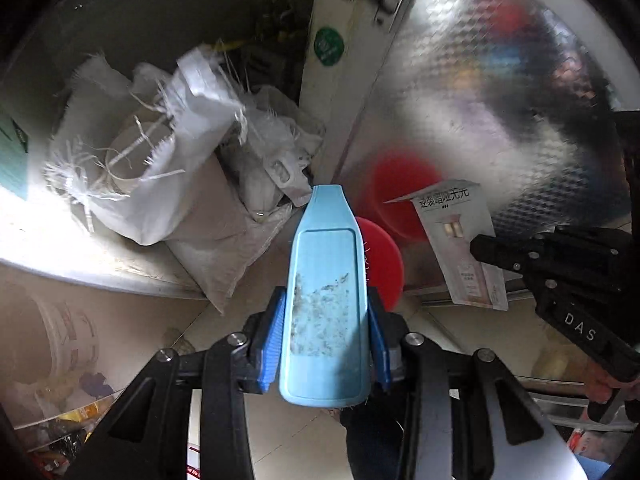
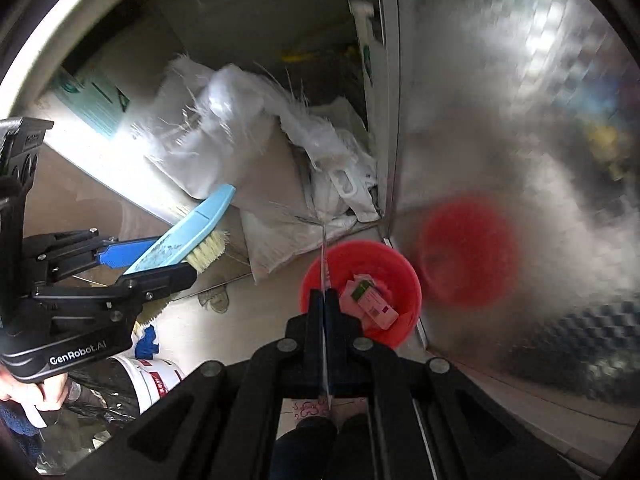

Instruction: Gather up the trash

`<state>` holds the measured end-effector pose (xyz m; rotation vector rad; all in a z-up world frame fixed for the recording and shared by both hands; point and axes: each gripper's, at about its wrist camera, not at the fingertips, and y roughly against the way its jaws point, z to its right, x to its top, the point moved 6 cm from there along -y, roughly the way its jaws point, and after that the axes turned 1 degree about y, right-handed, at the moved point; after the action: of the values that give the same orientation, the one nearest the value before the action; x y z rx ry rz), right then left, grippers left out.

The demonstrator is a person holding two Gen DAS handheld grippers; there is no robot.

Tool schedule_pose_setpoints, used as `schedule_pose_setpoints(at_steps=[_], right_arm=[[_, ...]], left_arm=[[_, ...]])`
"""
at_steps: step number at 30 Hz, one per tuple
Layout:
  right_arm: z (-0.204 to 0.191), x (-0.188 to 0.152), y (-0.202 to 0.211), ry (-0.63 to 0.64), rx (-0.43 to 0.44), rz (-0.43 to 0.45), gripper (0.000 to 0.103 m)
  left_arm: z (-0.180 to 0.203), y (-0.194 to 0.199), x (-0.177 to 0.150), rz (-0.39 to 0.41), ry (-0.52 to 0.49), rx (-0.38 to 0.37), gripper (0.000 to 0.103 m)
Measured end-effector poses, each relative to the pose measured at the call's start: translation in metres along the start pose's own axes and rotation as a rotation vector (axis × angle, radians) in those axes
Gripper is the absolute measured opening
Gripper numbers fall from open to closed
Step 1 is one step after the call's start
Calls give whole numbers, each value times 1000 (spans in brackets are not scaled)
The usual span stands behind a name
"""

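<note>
right wrist view shows the red bucket point(image 2: 394, 280) on the floor against the metal door, already holding some pink packaging point(image 2: 374, 306), so part of the trash looks collected. the right gripper point(image 2: 325, 304) has its jaws closed flat on a thin paper leaflet point(image 1: 460, 240), seen edge-on here and hanging just above the bucket's rim; by my reading it still has to be dropped in. the left gripper point(image 1: 326, 344) clamps a light blue brush point(image 1: 324, 300) by its sides. the brush's long axis runs along the fingers, narrow tip forward and steeply downward toward the bucket, bristles facing the floor. white woven sacks point(image 1: 160, 152) are heaped beside the door.
</note>
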<state>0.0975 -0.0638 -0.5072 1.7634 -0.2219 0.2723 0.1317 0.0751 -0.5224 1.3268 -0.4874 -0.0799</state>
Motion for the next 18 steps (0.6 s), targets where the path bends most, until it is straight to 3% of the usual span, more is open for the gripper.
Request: schedule_pose_setpoints(at_steps=[11,13,14,17,18], right_arm=[[18,-15,-32,-4,14,-30,1],[21,-16,-36,-4,-16,-23,1],[22,-16,-35,-4,-30,-17,7],[23,-19,-35,-17,-15,-22,47],[24,-20,-34,-23,-6,-19,51]], left_arm=[[-5,-33,0,-19,-17,15,35],[-3,-35,-1,-26,-21,17,35],[-4,-38,0,-29,-22,18,35],[-2,-41,0,-36,-27,15,35],[-1,-42,0,-39,-28,11,35]])
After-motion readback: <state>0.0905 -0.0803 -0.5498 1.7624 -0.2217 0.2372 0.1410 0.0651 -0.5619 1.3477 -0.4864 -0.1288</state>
